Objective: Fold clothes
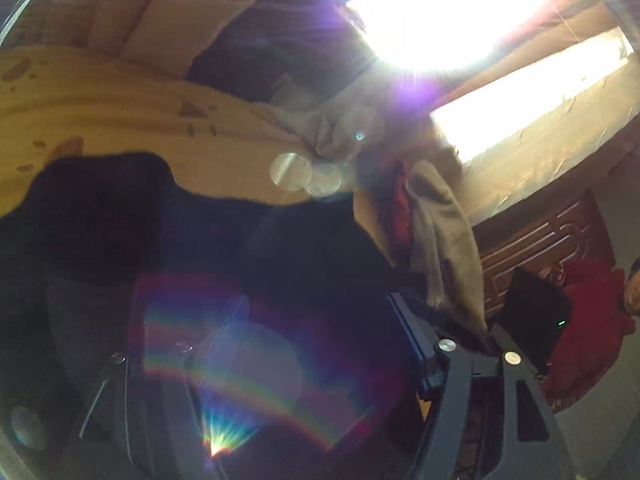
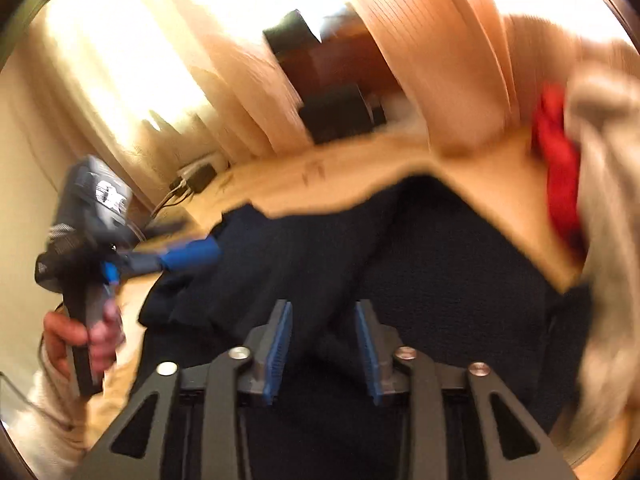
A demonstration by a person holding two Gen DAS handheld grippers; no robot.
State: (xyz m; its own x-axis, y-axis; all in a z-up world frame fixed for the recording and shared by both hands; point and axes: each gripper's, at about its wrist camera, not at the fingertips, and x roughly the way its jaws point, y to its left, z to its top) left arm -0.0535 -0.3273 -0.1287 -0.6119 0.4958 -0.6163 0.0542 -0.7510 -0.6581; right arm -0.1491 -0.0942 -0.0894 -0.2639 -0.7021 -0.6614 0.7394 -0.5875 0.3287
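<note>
A dark navy garment [image 2: 360, 256] lies spread on the wooden table [image 2: 480, 184]; it also fills the lower left wrist view [image 1: 160, 240]. My right gripper [image 2: 323, 344] is open, its blue pads apart just above the cloth, empty. My left gripper [image 2: 212, 250] shows at the left of the right wrist view, its blue fingers together at the garment's left edge; whether cloth is pinched between them is blurred. In the left wrist view only one finger [image 1: 412, 340] shows clearly amid lens flare.
A beige cloth [image 2: 600, 240] and a red cloth [image 2: 560, 168] lie heaped at the table's right side. Curtains [image 2: 240, 80] and bright windows stand behind. A charger and cables [image 2: 192, 180] sit at the table's far left. A person in red [image 1: 592, 320] sits nearby.
</note>
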